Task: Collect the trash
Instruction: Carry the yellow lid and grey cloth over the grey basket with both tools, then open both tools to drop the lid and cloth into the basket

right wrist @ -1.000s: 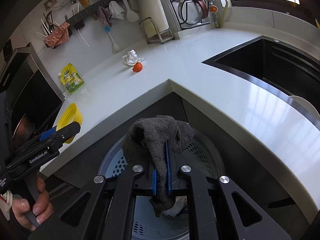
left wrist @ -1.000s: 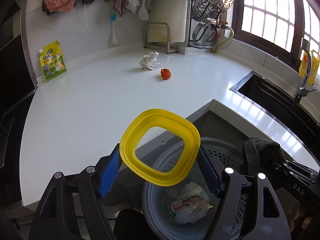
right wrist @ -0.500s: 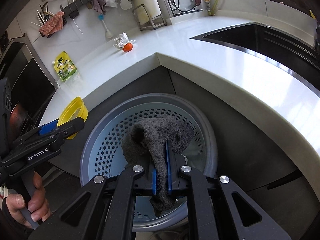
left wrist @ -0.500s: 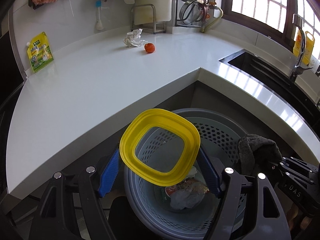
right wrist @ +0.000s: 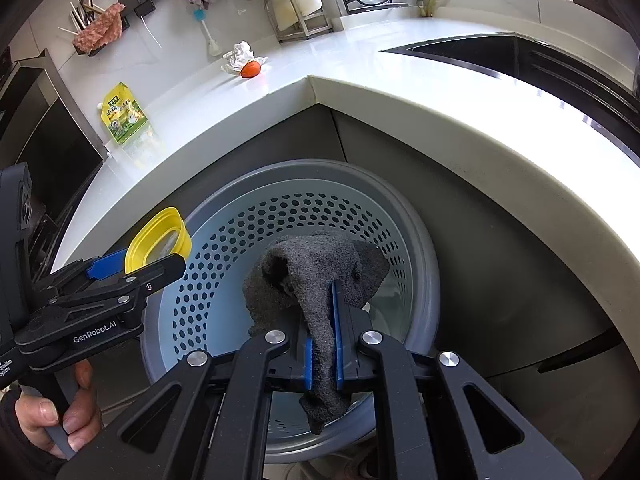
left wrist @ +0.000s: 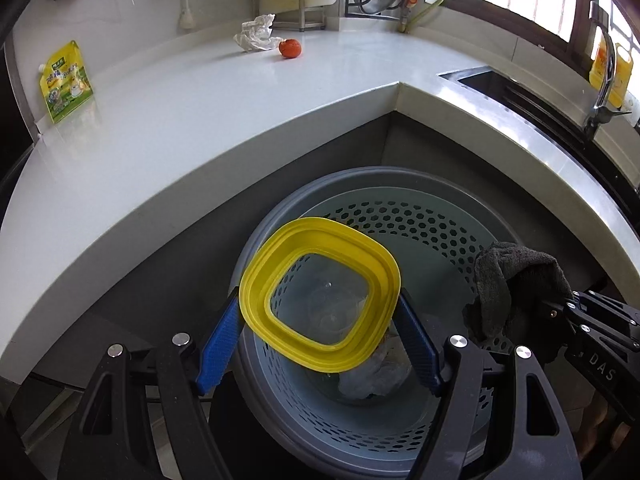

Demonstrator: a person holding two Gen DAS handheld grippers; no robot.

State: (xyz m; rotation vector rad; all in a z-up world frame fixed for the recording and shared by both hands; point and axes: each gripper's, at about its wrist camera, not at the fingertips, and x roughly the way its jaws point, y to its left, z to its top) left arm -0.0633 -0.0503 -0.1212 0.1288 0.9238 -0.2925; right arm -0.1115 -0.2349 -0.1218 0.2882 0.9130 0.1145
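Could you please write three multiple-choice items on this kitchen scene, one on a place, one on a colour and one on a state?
1. Where is the orange fruit?
A. In the sink
B. On the counter beside the crumpled paper
C. In the bin

2. What colour is the rim of the container in the left gripper?
A. Yellow
B. Red
C. Green

3. How is the right gripper?
A. Wide open and empty
B. Shut on a grey cloth
C. Shut on a bottle

Answers:
1 B: the fruit lies on the white counter right next to the paper.
2 A: the rim between the blue fingers is bright yellow.
3 B: the cloth is pinched between the pads and hangs over the bin.
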